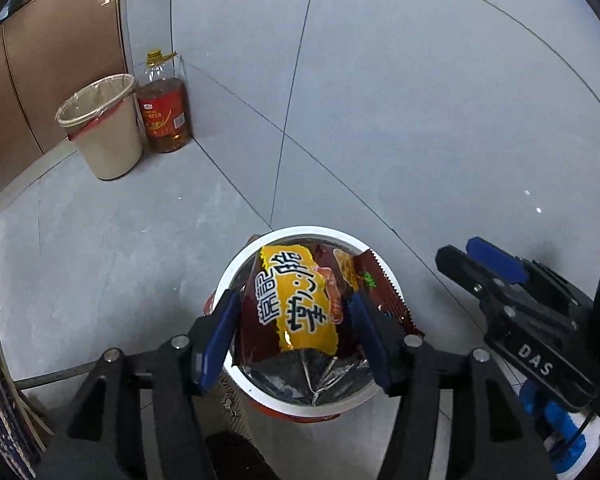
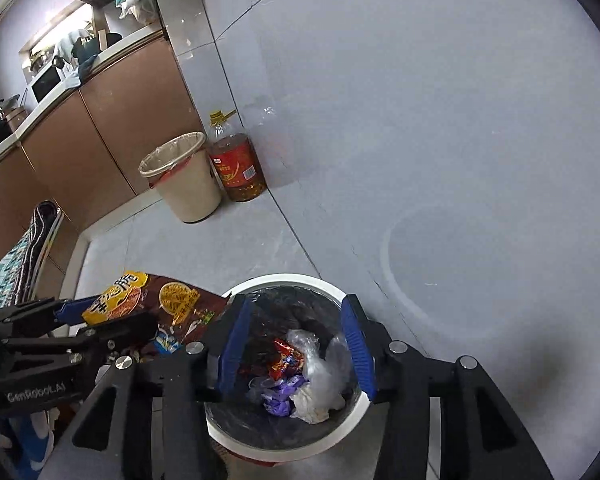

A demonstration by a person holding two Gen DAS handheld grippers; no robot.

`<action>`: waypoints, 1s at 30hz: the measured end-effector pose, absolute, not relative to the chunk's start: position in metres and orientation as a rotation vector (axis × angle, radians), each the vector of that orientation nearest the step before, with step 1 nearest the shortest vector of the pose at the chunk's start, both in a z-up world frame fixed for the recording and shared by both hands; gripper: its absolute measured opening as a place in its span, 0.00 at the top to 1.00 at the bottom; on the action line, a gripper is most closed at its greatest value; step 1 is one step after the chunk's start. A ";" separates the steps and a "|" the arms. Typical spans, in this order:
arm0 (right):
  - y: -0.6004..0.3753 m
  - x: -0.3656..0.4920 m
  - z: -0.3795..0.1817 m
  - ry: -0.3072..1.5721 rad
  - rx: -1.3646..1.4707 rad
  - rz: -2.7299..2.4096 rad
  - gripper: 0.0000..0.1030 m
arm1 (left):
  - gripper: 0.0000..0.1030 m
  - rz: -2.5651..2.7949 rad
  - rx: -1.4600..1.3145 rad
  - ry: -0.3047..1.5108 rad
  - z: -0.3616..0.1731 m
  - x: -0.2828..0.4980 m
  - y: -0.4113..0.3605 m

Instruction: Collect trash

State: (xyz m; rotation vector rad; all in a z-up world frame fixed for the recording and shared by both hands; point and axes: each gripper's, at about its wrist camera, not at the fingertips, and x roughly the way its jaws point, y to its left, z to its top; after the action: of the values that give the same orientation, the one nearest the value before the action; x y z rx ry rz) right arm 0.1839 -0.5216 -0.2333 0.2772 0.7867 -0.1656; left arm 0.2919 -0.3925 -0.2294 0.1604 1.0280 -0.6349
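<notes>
**Snack bag at the mouth of the white-rimmed bin, both grippers spread**

The left gripper (image 1: 290, 330) points steeply down over a round trash bin (image 1: 242, 264) with a white rim and a dark liner. Between its blue pads (image 1: 216, 340) sits a brown and yellow snack bag (image 1: 300, 304), its foil inside showing at the lower end. The bag lies over the bin's opening. The jaws stand partly open; in the left wrist view the pads run close along the bag's two edges, and whether they still press on it cannot be told. In the right wrist view the same snack bag (image 2: 156, 300) appears at the left, lying between the left gripper's (image 2: 100, 314) fingers and reaching to the bin's rim (image 2: 284, 280).

The right gripper (image 2: 296, 344) hangs directly over the bin's opening with its jaws partly apart and nothing between them. Below it, inside the liner, lie a red wrapper (image 2: 284, 360), crumpled clear plastic (image 2: 324, 360), something purple (image 2: 278, 396) and a wad of white paper (image 2: 316, 402). In the left wrist view the right gripper (image 1: 476, 258) shows at the right edge, just beside the bin.

Against the far wall stand a beige wastebasket (image 2: 188, 184) with a red-banded liner and, touching it, a large bottle of cooking oil (image 2: 238, 168) with a yellow cap. Brown cabinets (image 2: 112, 128) run along the left, on a grey tiled floor (image 1: 420, 120).
</notes>
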 end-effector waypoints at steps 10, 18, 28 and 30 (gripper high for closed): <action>-0.522 0.157 -0.213 0.752 0.271 -0.206 0.54 | 0.41 -0.637 0.145 1.017 -0.220 0.286 -0.392; -0.507 0.141 -0.200 0.732 0.253 -0.214 0.49 | 0.41 -0.628 0.115 0.933 -0.194 0.269 -0.373; -0.472 0.109 -0.170 0.679 0.231 -0.206 0.41 | 0.41 -0.581 0.063 0.727 -0.133 0.215 -0.315; -0.460 0.099 -0.161 0.662 0.215 -0.205 0.40 | 0.41 -0.573 0.064 0.708 -0.119 0.201 -0.299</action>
State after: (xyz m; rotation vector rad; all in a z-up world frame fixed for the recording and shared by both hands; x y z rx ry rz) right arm 0.0988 -0.4598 -0.1610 0.2148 0.6624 -0.2045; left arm 0.2011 -0.2986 -0.1188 0.0640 0.7081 -0.5728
